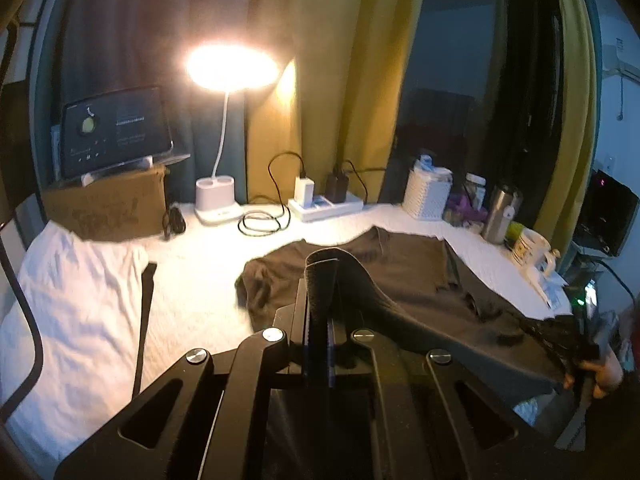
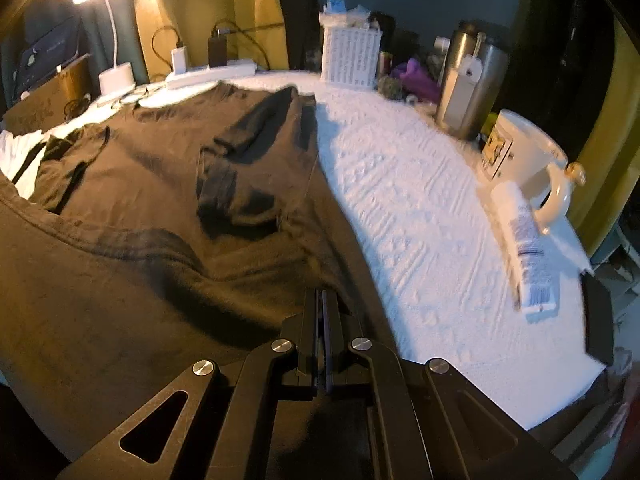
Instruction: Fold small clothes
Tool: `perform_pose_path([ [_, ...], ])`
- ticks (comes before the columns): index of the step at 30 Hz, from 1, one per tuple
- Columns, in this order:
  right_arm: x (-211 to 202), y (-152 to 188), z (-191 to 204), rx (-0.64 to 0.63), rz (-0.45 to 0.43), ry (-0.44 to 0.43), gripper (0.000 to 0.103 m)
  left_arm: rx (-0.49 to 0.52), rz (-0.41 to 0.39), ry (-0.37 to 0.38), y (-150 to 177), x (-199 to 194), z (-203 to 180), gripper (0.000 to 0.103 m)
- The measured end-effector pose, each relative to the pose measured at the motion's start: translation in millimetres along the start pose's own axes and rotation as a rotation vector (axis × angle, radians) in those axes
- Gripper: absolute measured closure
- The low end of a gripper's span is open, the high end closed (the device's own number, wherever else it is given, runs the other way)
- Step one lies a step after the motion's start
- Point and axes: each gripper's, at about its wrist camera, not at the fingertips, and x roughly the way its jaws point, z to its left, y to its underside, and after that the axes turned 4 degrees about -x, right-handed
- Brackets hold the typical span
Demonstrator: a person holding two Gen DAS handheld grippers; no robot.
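Pinching a raised fold of the dark shirt (image 1: 400, 280), the left gripper (image 1: 320, 276) is held closed on the cloth. Its hem is clamped by the right gripper (image 2: 326, 300), the rest spread ahead over the white-covered worktop (image 2: 420, 220).

A fold of the dark shirt (image 1: 400, 280) is pinched in the left gripper (image 1: 320, 280), raised above the white-covered bench (image 1: 200, 280).
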Motion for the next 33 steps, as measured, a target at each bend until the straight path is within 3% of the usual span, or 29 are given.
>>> perform_pose_path([
  [3, -7, -10, -5, 0.038, -0.048, -0.058, 0.101, -0.018, 0.01, 0.016, -11, 22, 2, 0.099],
  [14, -14, -49, 5, 0.026, -0.119, -0.042, 0.101, -0.099, 0.131, 0.017, -10, 132, -1, 0.099],
  [22, 3, -63, -9, 0.063, -0.105, -0.022, 0.101, -0.103, 0.172, 0.009, -17, 156, 6, 0.099],
  [28, 15, -78, -13, 0.065, -0.113, -0.023, 0.101, -0.074, 0.138, -0.033, -39, 170, 16, 0.099],
  [31, 20, -83, -14, 0.072, -0.114, -0.037, 0.101, -0.087, 0.238, -0.064, -36, 189, 23, 0.097],
  [33, 21, -84, -12, 0.071, -0.117, -0.051, 0.101, -0.096, 0.291, -0.053, -29, 189, 24, 0.09],
])
